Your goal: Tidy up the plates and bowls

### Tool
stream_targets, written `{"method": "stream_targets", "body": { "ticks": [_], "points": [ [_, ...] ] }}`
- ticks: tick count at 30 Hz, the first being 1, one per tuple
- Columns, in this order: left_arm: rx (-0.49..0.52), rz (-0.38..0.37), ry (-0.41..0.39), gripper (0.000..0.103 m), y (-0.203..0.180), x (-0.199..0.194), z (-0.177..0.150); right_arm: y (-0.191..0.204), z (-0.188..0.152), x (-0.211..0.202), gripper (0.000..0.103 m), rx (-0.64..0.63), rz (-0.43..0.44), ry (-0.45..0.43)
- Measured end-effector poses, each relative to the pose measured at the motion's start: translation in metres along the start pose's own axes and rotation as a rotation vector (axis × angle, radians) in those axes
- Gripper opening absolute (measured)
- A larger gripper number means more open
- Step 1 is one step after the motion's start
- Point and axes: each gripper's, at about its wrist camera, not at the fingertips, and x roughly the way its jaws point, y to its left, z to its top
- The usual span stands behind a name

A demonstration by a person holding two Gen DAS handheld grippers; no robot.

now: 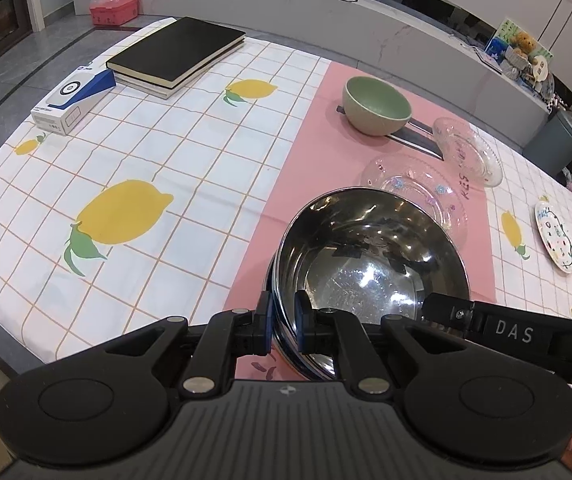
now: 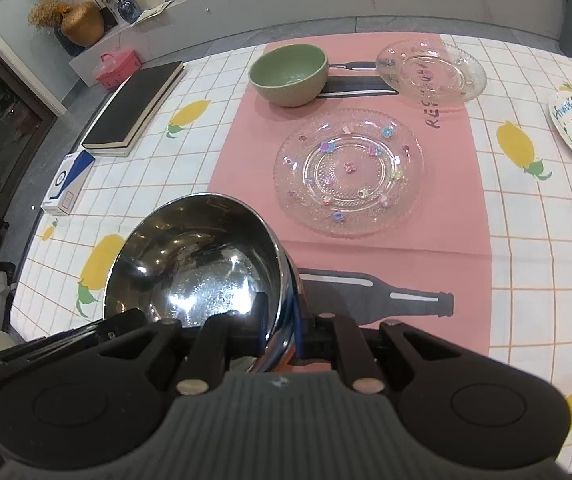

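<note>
— Left wrist view: where did it sit?
— Behind the left gripper (image 1: 284, 318), looking steeply down and forward along its fingers. Very near the steel bowl (image 1: 365, 264), whose rim filled the lower centre. Lemon tablecloth (image 1: 126, 168) spread to the left, pink mat (image 1: 297, 168) ahead.
— And the right wrist view?
— Same kind of perch, behind the right gripper (image 2: 286, 320), also angled down and forward, with the steel bowl (image 2: 198, 256) close at lower left.
— Shared ground?
— Both took in that bowl from opposite sides, plus the green bowl (image 1: 377, 106) (image 2: 289, 76), the large glass plate (image 1: 417, 192) (image 2: 347, 172) and the black book (image 1: 178, 54) (image 2: 134, 108). Each caught the other gripper's arm at its edge.
</note>
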Motion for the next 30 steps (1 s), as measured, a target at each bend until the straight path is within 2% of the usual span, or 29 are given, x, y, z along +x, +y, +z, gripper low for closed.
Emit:
{"method": "stream_targets", "body": {
  "ticks": [6, 12, 17, 20, 24, 26, 30],
  "points": [
    [0.026, 0.042, 0.004, 0.012, -0.005, 0.004, 0.0, 0.003, 0.001, 0.003, 0.01, -0.046, -0.017, -0.01],
    [0.039, 0.047, 0.014, 0.013, -0.007, 0.006, -0.001, 0.005, 0.0, 0.004, 0.01, -0.067, -0.024, -0.014],
    [0.024, 0.021, 0.006, 0.018, -0.003, 0.003, 0.001, -0.001, 0.0, 0.001, 0.01, -0.044, -0.002, -0.013],
    [0.009, 0.008, -0.038, 0.02, 0.002, -0.007, 0.003, -0.005, 0.001, -0.003, 0.014, -0.024, 0.012, -0.017],
    [0.023, -0.004, -0.082, 0.02, 0.002, -0.016, 0.006, -0.006, 0.001, -0.007, 0.011, -0.021, 0.02, -0.028],
    [0.037, -0.01, -0.086, 0.015, 0.0, -0.016, 0.006, -0.005, 0.0, -0.008, 0.01, -0.021, 0.027, -0.032],
    [0.052, 0.008, -0.084, 0.013, -0.002, -0.013, 0.004, -0.004, -0.001, -0.008, 0.005, -0.033, 0.02, -0.04]
  ]
}}
